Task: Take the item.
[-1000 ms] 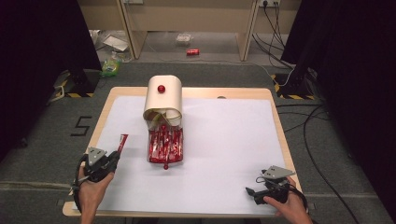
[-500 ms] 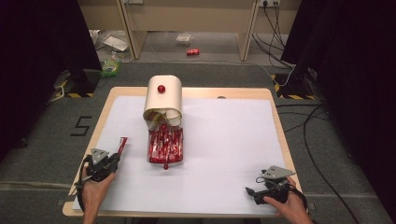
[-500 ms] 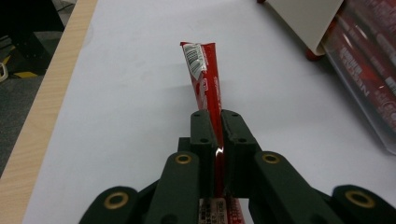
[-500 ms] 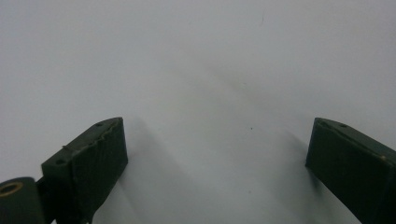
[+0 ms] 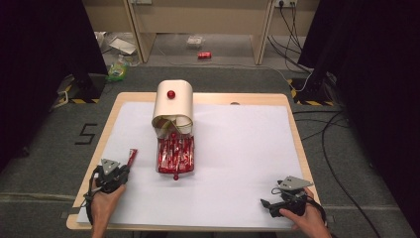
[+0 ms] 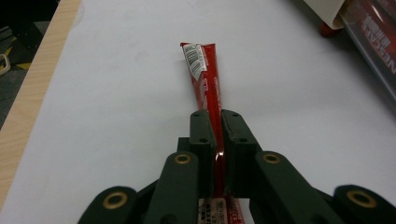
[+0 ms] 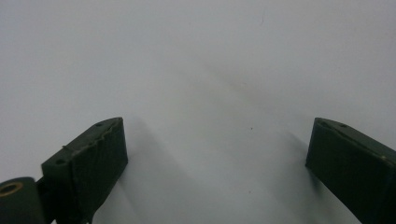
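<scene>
One red stick sachet (image 6: 208,88) is in play, clamped flat between the left gripper (image 6: 217,122) jaws, which are pressed together on its lower part. In the left gripper view its long axis runs straight out along the jaw line, barcode end farthest away, tail end poking back under the gripper body. So the sachet is basically an extension of the tool: wherever the left hand (image 5: 105,206) points, the sachet points.

In the high view the left gripper (image 5: 119,172) sits at the near-left of the white sheet (image 5: 237,148), with the sachet (image 5: 131,156) angled forward and slightly toward the centre. It looks low over the sheet; I can't tell if the far tip touches.

The open tray of red sachets (image 5: 175,154) lies to its right and a bit forward, near but apart, under the mouth of the cream dispenser box (image 5: 173,105).

The right gripper (image 7: 217,158) has its jaws wide apart with nothing between them, just bare sheet. In the high view the right gripper (image 5: 272,204) rests at the near-right corner, well apart from the sachet and the tray.

My read: the left hand owns the next move, likely laying the sachet down left of the tray. A straight release along the present axis should do.
</scene>
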Demonstrator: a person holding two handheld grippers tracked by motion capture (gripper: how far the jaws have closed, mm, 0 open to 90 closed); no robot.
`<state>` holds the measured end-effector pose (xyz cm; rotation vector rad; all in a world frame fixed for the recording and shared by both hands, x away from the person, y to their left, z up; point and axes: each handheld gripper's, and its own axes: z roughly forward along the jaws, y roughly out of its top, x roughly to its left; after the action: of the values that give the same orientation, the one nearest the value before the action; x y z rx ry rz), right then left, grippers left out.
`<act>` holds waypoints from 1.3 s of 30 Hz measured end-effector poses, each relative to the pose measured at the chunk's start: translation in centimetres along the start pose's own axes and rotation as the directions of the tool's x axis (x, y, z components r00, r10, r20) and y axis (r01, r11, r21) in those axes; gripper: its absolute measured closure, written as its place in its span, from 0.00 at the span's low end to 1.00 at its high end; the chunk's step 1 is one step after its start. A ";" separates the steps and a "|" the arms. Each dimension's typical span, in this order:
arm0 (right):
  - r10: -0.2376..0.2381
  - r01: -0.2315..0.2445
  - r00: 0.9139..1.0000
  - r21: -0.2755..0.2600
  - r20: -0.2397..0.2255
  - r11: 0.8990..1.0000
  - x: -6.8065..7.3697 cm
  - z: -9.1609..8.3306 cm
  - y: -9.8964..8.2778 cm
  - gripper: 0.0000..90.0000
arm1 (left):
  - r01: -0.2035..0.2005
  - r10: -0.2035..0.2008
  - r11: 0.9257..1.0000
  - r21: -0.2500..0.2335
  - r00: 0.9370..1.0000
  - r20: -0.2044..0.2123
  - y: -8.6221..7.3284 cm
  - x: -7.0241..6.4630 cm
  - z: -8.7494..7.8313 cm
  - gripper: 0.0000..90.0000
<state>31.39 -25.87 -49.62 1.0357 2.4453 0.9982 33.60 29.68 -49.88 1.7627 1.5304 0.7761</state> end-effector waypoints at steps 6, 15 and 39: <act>-0.001 0.001 1.000 0.000 0.001 1.000 0.0 0.0 0.0 0.06 | 0.002 -0.002 1.000 0.009 1.000 0.009 0.1 -0.1 -0.1 0.88; -0.001 0.001 1.000 0.000 0.001 1.000 0.0 0.0 0.0 0.06 | -0.026 0.027 0.999 -0.026 0.999 0.041 0.6 -0.7 -0.6 0.59; -0.003 0.003 1.000 -0.002 0.004 1.000 0.0 0.0 0.0 0.06 | -0.068 0.075 0.995 -0.079 0.992 0.102 1.0 -2.3 -1.5 0.20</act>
<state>31.37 -25.86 -49.63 1.0315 2.4410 0.9965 32.72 27.47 -48.22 1.7822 1.3584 0.7538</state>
